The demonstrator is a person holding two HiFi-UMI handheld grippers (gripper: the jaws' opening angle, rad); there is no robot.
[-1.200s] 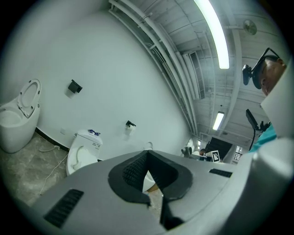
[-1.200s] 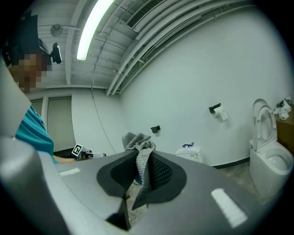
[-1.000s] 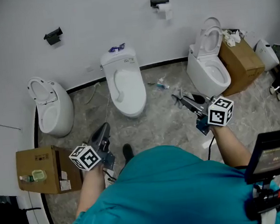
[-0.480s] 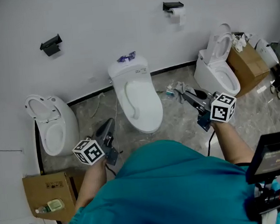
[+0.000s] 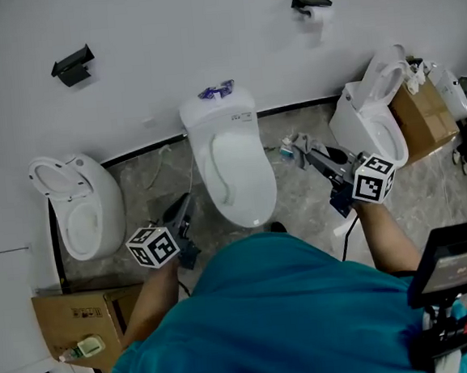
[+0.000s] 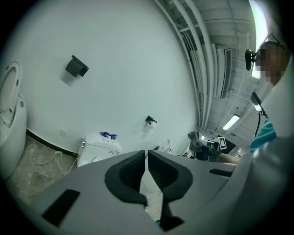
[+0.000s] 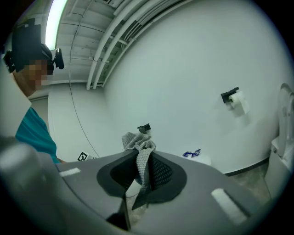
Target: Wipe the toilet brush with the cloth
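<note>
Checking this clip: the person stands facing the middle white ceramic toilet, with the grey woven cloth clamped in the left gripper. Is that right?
Wrong gripper. The grey woven cloth is clamped in the right gripper, as the right gripper view shows; the left gripper is shut on nothing. The person does face the middle white ceramic toilet.

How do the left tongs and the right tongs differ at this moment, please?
The left tongs are shut on nothing, while the right tongs are shut on a grey cloth. The left tongs sit between the left toilet and the middle toilet; the right tongs sit between the middle toilet and the right toilet. Both are shut and point toward the white wall.
</note>
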